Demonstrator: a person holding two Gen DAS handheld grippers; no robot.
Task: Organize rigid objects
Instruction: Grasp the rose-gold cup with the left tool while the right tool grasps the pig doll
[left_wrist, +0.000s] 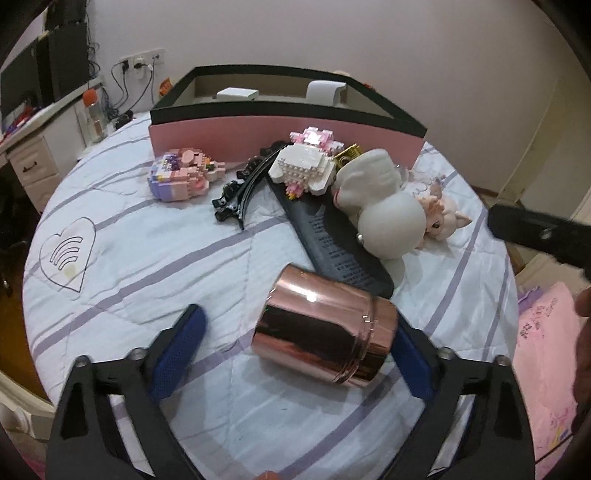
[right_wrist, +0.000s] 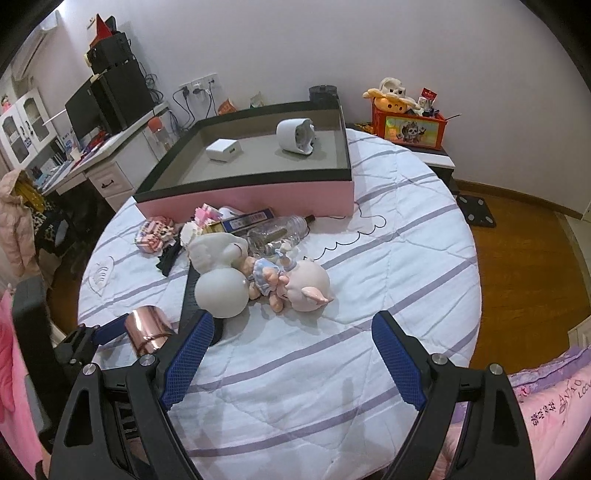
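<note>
Left wrist view: the rose-gold canister (left_wrist: 325, 328) lies on its side between my left tool's (left_wrist: 299, 350) spread pads, untouched on the left, long axis crossing them; right tool (right_wrist: 295, 365) open, empty.

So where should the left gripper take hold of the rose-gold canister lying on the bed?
Probably across the rose-gold canister at mid-body, coming from above. It lies on its side between the open left gripper fingers, so its curved flanks face the pads; the ends are too far apart.
</note>
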